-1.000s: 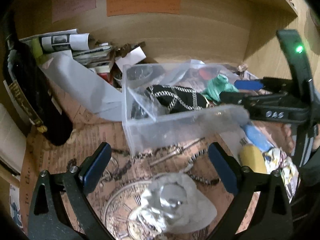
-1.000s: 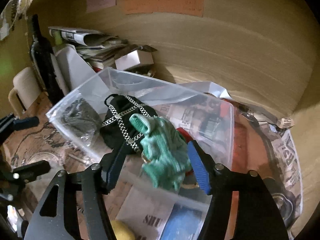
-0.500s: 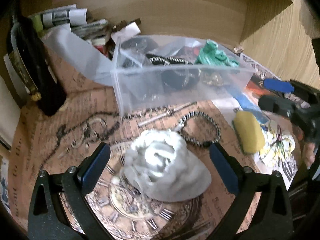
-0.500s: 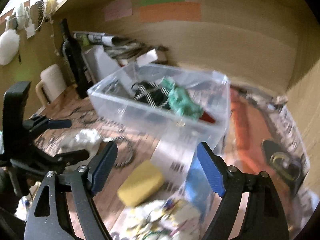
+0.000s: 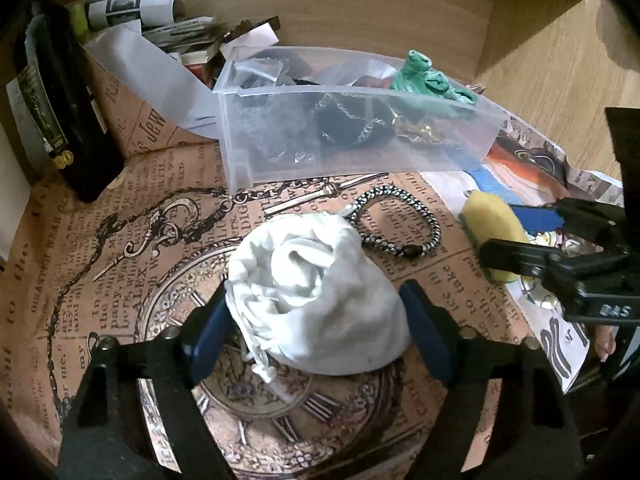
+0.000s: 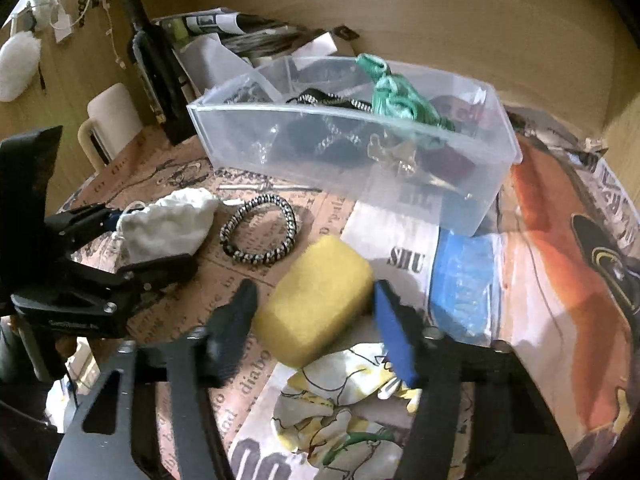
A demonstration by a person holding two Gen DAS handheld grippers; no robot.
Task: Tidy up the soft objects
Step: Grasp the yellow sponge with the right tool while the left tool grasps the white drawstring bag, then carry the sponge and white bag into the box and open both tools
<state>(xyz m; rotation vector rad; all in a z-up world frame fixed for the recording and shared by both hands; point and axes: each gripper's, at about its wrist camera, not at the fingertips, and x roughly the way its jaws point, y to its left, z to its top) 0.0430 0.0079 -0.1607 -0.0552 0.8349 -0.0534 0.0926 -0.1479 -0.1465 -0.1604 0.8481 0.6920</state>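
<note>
White cloth pouch (image 5: pixel 320 292) sits on the printed paper covering the worktop (image 5: pixel 100 280), and I have my left tool (image 5: pixel 316 328) straddling it, both blue pads at the pouch's flanks; the near pad looks pressed into the fabric, yet I cannot tell whether the far one is touching. My right tool (image 6: pixel 312 316) brackets the yellow sponge (image 6: pixel 316 300) in the same way, with its fingers spread on either side and a sliver of gap visible at the blue pad, so it is released. Just beyond the pouch lies a black-and-white braided bracelet (image 5: pixel 396 224), flat on the paper and between the pouch and the sponge. Under my right tool I see a crumpled floral cloth (image 6: pixel 340 400). Farther back stands the clear plastic bin (image 5: pixel 360 160), holding a green knitted piece (image 5: pixel 432 80) draped at its far rim and a dark chained item (image 5: pixel 344 120) inside. A dark bottle (image 5: pixel 52 100) stands at the left.
</note>
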